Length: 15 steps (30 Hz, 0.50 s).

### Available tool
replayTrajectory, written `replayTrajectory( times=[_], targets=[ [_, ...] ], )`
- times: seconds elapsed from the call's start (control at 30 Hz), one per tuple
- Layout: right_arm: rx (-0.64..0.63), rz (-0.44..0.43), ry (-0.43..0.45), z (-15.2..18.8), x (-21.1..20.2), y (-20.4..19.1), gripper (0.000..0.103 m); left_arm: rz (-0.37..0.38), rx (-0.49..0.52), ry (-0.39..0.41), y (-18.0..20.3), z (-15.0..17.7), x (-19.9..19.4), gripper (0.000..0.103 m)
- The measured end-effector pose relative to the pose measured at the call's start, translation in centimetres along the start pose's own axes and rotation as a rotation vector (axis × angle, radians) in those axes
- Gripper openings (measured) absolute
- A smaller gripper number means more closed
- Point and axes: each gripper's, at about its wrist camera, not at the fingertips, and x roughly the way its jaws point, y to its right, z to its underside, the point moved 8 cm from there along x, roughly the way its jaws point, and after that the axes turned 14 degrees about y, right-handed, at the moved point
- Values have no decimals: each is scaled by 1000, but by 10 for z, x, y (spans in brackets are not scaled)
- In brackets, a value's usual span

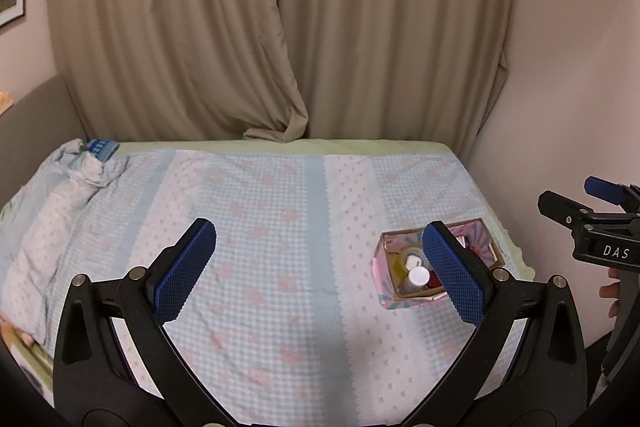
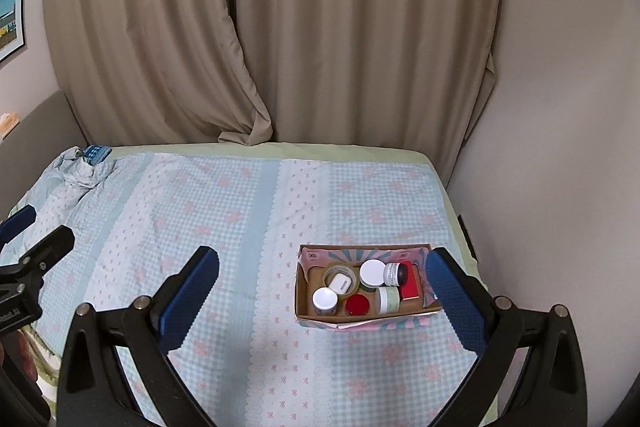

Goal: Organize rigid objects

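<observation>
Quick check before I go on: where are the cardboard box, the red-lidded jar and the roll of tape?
cardboard box (image 2: 305, 301): right wrist view, left inner wall.
red-lidded jar (image 2: 357, 305): right wrist view, centre of its lid.
roll of tape (image 2: 330, 269): right wrist view, upper rim of the ring.

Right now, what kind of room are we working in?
Probably a bedroom: a bed with a checked sheet, beige curtains behind it, a framed picture on the wall. A box of small jars sits on the bed.
</observation>
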Motion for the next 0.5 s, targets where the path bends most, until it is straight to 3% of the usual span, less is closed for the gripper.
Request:
replayTrajectory(
  times=[0.5],
  targets=[
    [11,-7,5,0,-3,0,103,12,10,-10,8,-3,1,103]
  ],
)
